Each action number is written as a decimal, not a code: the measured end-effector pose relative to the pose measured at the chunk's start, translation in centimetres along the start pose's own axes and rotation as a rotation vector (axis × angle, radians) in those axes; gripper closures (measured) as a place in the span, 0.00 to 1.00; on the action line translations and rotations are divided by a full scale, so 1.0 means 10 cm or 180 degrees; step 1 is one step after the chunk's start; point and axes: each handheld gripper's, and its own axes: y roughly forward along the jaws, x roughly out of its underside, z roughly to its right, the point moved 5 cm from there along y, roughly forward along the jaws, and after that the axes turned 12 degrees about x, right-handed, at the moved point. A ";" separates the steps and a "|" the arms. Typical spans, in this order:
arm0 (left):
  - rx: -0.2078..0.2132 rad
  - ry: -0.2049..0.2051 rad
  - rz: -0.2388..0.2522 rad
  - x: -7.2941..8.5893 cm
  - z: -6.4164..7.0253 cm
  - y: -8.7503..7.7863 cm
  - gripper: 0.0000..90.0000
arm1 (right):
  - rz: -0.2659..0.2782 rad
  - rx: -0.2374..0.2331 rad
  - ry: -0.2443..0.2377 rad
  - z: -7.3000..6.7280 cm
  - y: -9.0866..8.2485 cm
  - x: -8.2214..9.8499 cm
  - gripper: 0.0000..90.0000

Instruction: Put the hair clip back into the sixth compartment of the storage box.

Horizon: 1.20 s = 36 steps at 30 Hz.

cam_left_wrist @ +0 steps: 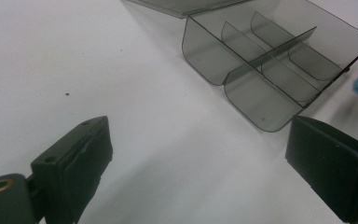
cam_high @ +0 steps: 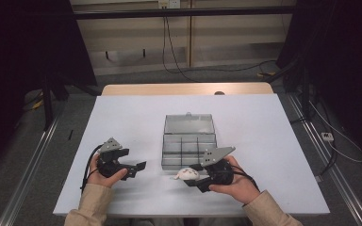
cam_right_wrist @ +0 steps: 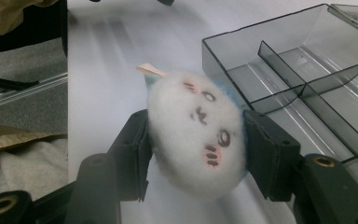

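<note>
The right gripper (cam_right_wrist: 196, 140) clamps a white plush toy (cam_right_wrist: 196, 133) (embroidered face, no readable writing) at the divided box's (cam_high: 188, 150) six o'clock; the left gripper (cam_left_wrist: 200, 172) gapes empty.

Both forearms in tan sleeves enter from the bottom of the high view, the left hand (cam_high: 104, 175) at lower left holding the left gripper (cam_high: 140, 165) with jaws spread wide and empty, the right hand (cam_high: 235, 184) at lower centre holding the right gripper (cam_high: 188, 175), its jaws pressed around a plush toy (cam_right_wrist: 200, 128).
</note>
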 end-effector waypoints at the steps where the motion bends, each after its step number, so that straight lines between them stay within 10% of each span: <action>1: 0.0001 -0.0011 0.0003 0.00 0.00 0.00 0.08 | 0.0004 -0.0002 0.0008 0.00 0.00 -0.01 0.50; 36: -0.0018 0.0031 0.0023 -0.02 0.02 -0.05 0.08 | 0.0009 0.0037 0.0063 0.19 -0.13 -0.12 0.50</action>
